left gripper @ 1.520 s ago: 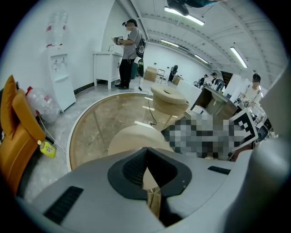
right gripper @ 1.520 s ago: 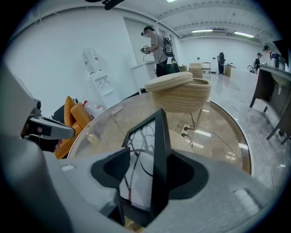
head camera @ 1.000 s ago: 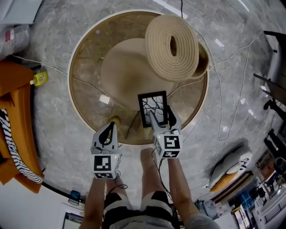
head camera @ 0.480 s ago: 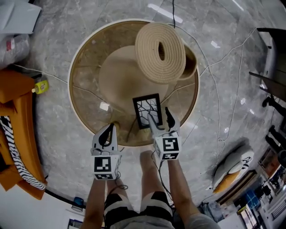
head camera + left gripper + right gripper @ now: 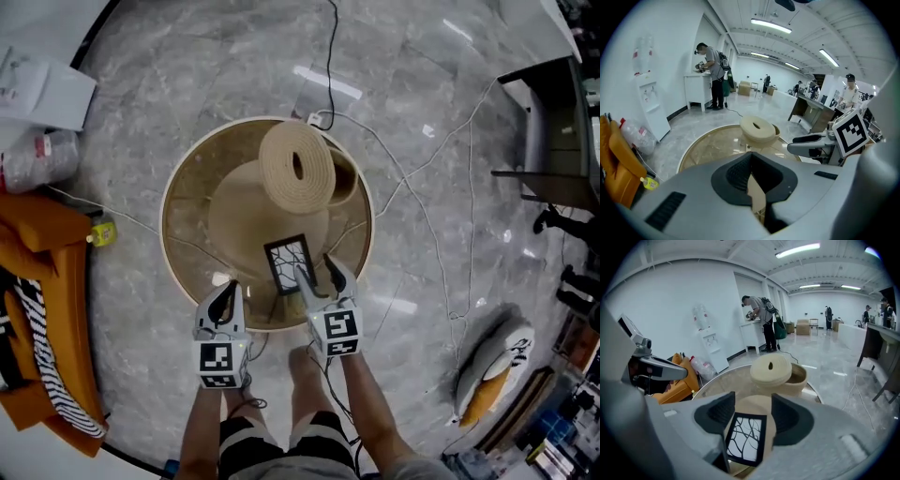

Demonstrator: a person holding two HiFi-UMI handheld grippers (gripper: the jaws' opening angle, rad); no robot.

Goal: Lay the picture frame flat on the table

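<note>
Found picture frame [image 5: 289,265] lying flat and face up on the round table [image 5: 187,211], near the coiled roll [image 5: 297,166]. Noted right gripper [image 5: 316,274] over the frame's near edge, jaws released though just narrowing, frame in view between them but unpressed. Recorded left gripper [image 5: 225,289] alongside, jaws clenched together on nothing

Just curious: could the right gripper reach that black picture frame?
Probably yes: the picture frame lies just ahead of the right gripper, nothing between; its jaws, having just closed a little, stand apart and empty.
</note>
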